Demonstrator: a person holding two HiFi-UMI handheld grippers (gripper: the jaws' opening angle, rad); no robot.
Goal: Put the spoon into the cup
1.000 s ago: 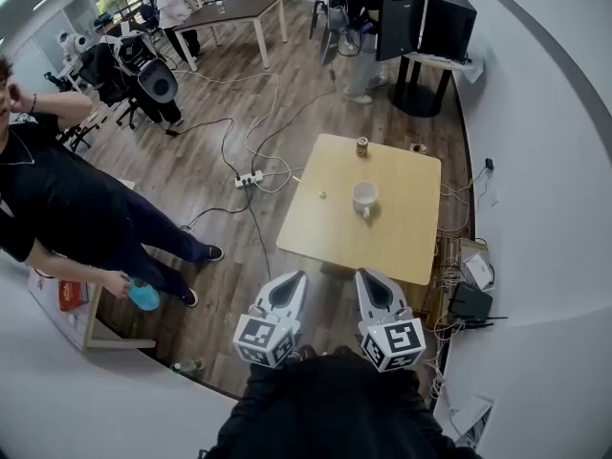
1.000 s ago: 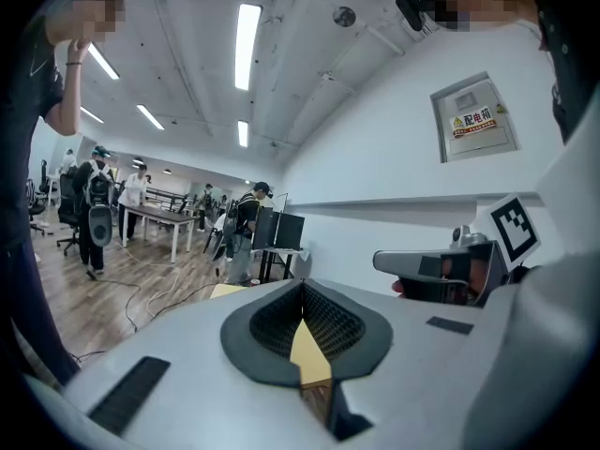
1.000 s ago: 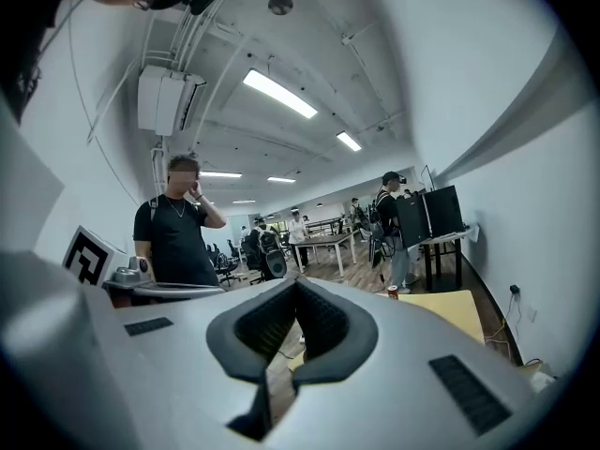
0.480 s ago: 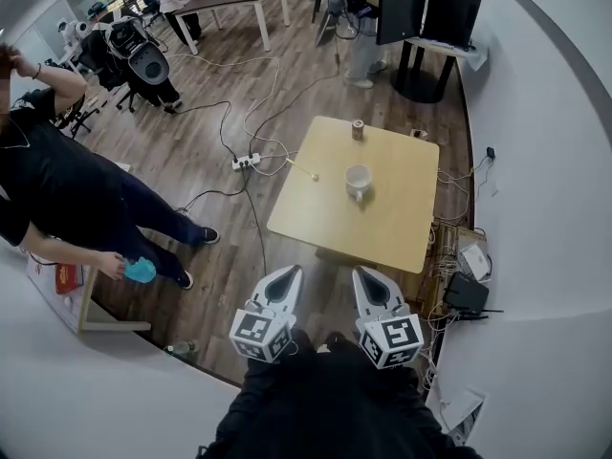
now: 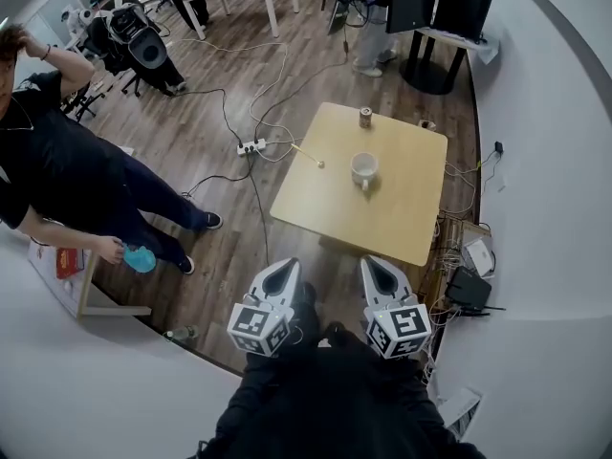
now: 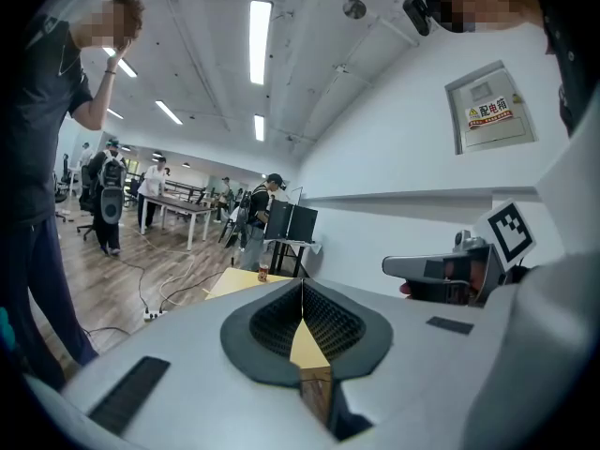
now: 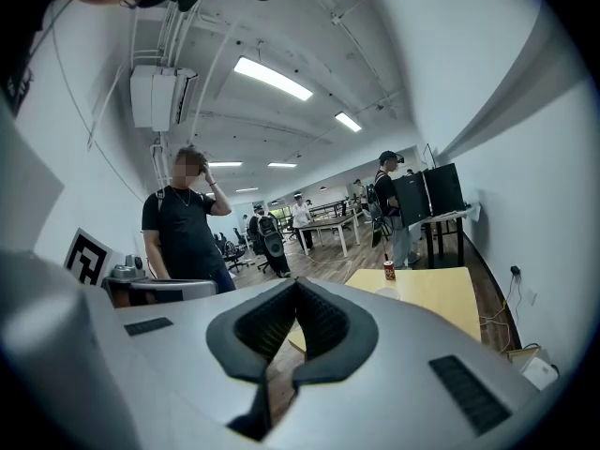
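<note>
A white cup (image 5: 363,170) stands near the middle of a small light wooden table (image 5: 402,218). The spoon (image 5: 310,155) lies at the table's left edge, left of the cup. My left gripper (image 5: 278,277) and right gripper (image 5: 379,273) hang side by side in front of the table, well short of it and above the floor. Both are shut with nothing between the jaws. In the left gripper view the left gripper (image 6: 303,285) points toward the table (image 6: 234,284). The right gripper (image 7: 298,282) points the same way, with the cup (image 7: 387,292) seen faintly far ahead.
A small can (image 5: 365,117) stands at the table's far edge. A person in black (image 5: 57,161) stands on the wooden floor at left. A power strip (image 5: 251,146) and cables lie left of the table. A black box (image 5: 469,290) and wires sit by the right wall.
Both grippers have sunk slightly and stay shut. The head view has shifted, so the table sits a little differently in the picture. Cup and spoon have not moved on the table.
</note>
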